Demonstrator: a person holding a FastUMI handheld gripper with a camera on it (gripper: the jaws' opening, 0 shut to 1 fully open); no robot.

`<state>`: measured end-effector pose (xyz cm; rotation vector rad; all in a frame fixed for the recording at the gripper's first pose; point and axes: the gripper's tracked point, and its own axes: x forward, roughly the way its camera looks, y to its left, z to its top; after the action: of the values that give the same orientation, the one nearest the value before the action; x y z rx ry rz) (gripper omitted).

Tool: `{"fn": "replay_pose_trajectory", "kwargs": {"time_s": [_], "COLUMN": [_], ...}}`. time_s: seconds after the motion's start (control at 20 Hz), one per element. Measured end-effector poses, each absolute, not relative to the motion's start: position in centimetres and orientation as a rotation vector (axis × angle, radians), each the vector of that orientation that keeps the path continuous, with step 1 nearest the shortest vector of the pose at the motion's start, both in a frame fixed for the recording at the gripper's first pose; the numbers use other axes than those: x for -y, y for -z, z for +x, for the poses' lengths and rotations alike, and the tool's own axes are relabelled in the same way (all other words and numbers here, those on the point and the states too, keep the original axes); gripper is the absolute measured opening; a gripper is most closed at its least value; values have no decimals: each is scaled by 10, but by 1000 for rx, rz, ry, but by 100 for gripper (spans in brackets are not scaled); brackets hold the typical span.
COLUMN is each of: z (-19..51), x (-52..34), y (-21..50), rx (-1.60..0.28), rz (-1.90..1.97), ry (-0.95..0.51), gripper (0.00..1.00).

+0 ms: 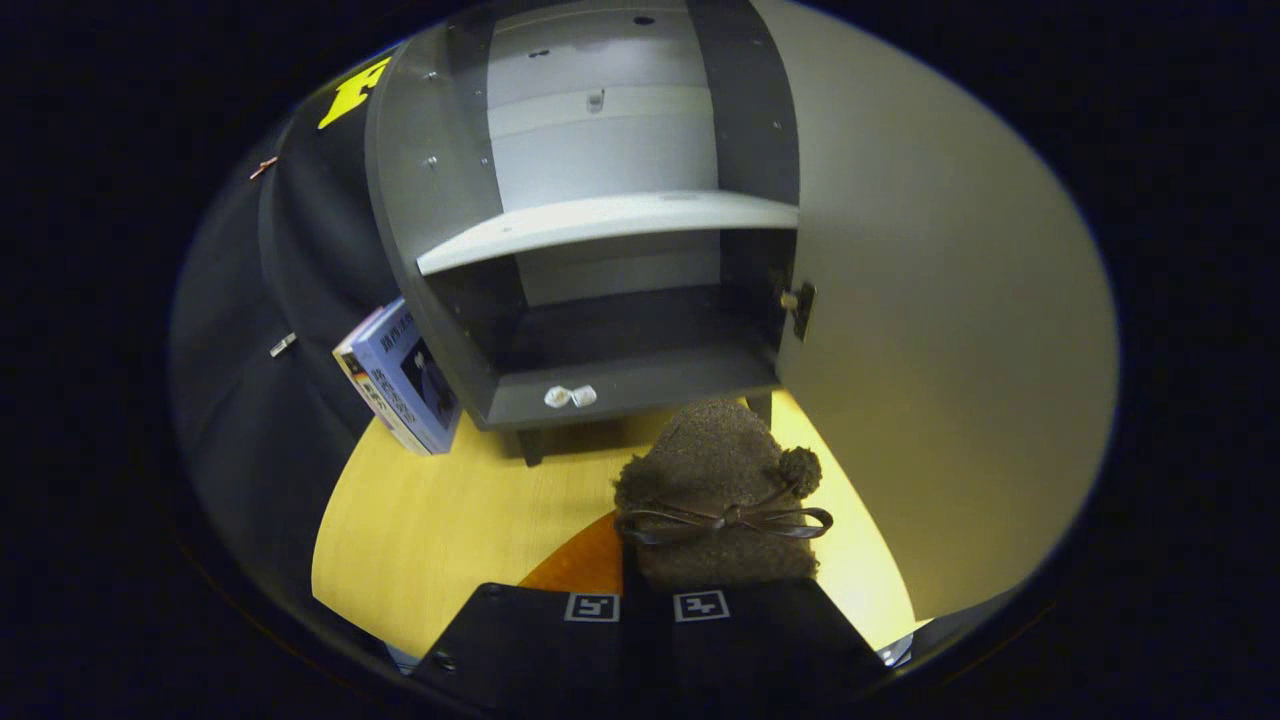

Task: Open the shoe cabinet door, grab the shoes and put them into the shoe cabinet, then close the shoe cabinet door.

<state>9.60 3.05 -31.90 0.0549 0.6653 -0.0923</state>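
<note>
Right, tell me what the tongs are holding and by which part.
The tongs appear shut on the fuzzy brown slipper with a ribbon bow, gripping its near end, just behind the bow; the contact itself is hidden.

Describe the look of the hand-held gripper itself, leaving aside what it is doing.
The hand-held gripper has two broad, flat fingers in matte black, widening toward the camera. Each carries a small square black-and-white marker near its tip, side by side. A small screw or hole shows on the left finger's outer edge. No cable or sleeve is visible.

Recording booth: black cloth wall [300, 250], wooden table [450, 520].
</note>
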Motion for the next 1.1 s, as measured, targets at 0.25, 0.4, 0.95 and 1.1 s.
{"fn": "replay_pose_trajectory", "kwargs": {"time_s": [0.25, 0.4, 0.95, 1.1], "z": [129, 153, 274, 312], "x": [-44, -40, -54, -52], "y": [273, 250, 188, 186], "rx": [-609, -589, -588, -597], "rz": [12, 0, 24, 30], "ry": [62, 84, 65, 72], "gripper": [5, 5, 5, 5]}}
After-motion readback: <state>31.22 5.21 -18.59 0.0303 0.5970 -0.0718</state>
